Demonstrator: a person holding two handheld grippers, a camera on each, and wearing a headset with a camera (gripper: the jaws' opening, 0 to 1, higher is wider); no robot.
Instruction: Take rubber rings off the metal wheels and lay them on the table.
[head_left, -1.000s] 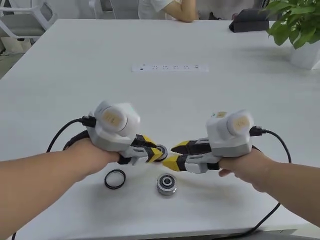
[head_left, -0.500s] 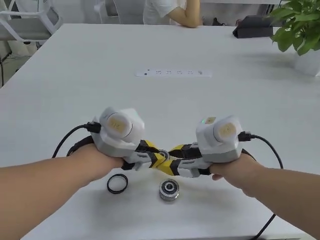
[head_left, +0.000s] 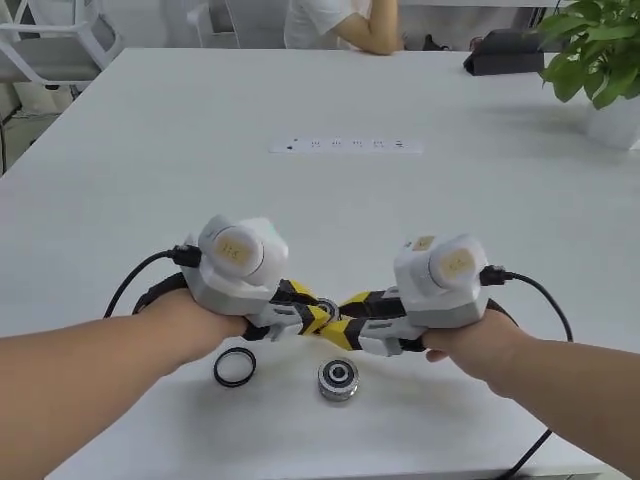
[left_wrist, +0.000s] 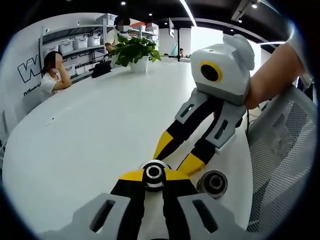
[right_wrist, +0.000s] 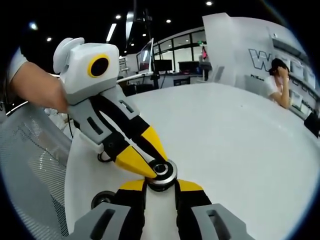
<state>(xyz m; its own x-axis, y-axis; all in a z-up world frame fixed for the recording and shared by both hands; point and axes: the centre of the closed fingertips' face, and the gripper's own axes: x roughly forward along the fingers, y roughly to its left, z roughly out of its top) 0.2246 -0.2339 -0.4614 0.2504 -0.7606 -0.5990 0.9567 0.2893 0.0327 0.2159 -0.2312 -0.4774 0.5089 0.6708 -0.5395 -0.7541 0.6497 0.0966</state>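
Observation:
A small metal wheel (head_left: 326, 309) with a dark rubber rim is held just above the white table (head_left: 330, 220), between the two grippers. My left gripper (head_left: 318, 315) is shut on the wheel (left_wrist: 153, 173) from the left. My right gripper (head_left: 338, 322) meets it from the right, its yellow tips (right_wrist: 190, 185) closed against the wheel (right_wrist: 163, 172). A second wheel (head_left: 338, 379) lies on the table just below them. One loose black rubber ring (head_left: 234, 367) lies flat to its left, under my left hand.
A white power strip (head_left: 345, 146) lies mid-table. A potted plant (head_left: 600, 50) and a dark bag (head_left: 505, 50) stand at the far right. A person (head_left: 345, 25) sits at the far edge. Gripper cables (head_left: 135, 285) trail toward the near table edge.
A second ago my right gripper stood open, apart from the wheel. It has moved left and closed on the wheel in my left gripper. The ring and second wheel have not moved.

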